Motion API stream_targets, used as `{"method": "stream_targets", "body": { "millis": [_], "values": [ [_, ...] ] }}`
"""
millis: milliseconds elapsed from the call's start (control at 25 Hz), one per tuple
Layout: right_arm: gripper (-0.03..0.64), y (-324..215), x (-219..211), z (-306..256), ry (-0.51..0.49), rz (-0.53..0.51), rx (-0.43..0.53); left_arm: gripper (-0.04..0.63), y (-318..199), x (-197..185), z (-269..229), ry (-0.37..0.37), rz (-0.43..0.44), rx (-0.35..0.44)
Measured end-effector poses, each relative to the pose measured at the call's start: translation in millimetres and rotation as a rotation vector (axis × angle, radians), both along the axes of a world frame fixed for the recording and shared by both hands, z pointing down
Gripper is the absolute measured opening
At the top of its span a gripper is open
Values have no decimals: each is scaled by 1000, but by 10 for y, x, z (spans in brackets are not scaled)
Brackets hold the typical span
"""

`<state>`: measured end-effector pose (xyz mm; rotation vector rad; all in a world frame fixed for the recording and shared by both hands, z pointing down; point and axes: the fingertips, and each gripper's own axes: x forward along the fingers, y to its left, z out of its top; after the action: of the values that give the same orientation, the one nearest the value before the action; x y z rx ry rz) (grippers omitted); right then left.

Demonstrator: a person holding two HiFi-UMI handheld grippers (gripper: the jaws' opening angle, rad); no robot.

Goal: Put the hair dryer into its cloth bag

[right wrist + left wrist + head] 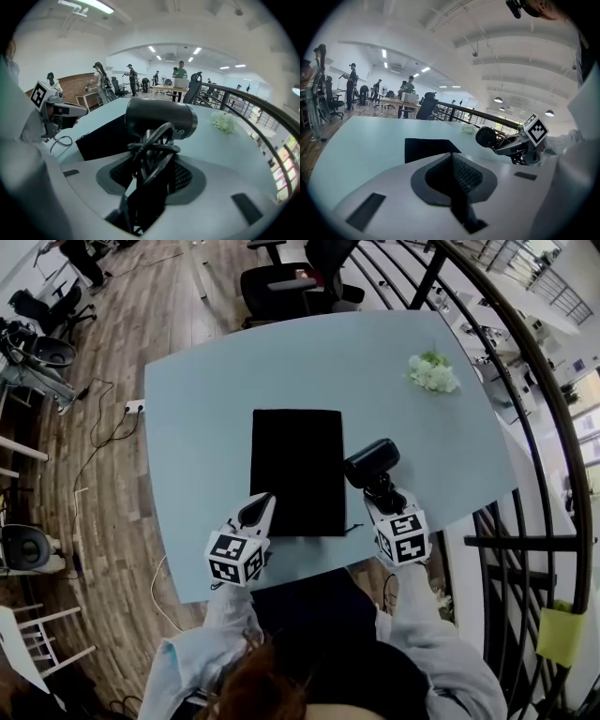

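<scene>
The black cloth bag (298,470) lies flat in the middle of the pale blue table (197,427). The black hair dryer (372,463) hangs just right of the bag's right edge, above the table. My right gripper (385,495) is shut on its handle, which has the cord wound round it (152,152); the barrel (161,117) points across the jaws. My left gripper (257,513) sits at the bag's near left corner, shut, with nothing between its fingers. In the left gripper view the bag (424,147) lies ahead, with the dryer (486,137) to its right.
A small bunch of white flowers (432,372) lies at the table's far right. A black office chair (300,282) stands behind the far edge. A curved black railing (525,427) runs along the right side. A power strip (134,407) lies on the wooden floor at left.
</scene>
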<state>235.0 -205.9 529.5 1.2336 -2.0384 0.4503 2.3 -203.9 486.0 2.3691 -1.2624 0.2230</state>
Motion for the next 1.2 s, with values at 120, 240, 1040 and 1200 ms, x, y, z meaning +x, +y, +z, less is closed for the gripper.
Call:
{"method": "stream_targets", "body": {
  "millis": [120, 240, 1040, 1200],
  "values": [
    [189, 197, -52, -14, -2, 21, 8, 23, 99, -41, 4, -27, 32, 13],
    [189, 421, -133, -14, -16, 47, 15, 23, 209, -91, 34, -56, 76, 20],
    [190, 1523, -295, 236, -60, 200, -22, 25, 567, -78, 658, -502, 650, 19],
    [190, 1607, -275, 276, -59, 220, -28, 25, 645, -19, 835, -560, 756, -30]
  ]
}}
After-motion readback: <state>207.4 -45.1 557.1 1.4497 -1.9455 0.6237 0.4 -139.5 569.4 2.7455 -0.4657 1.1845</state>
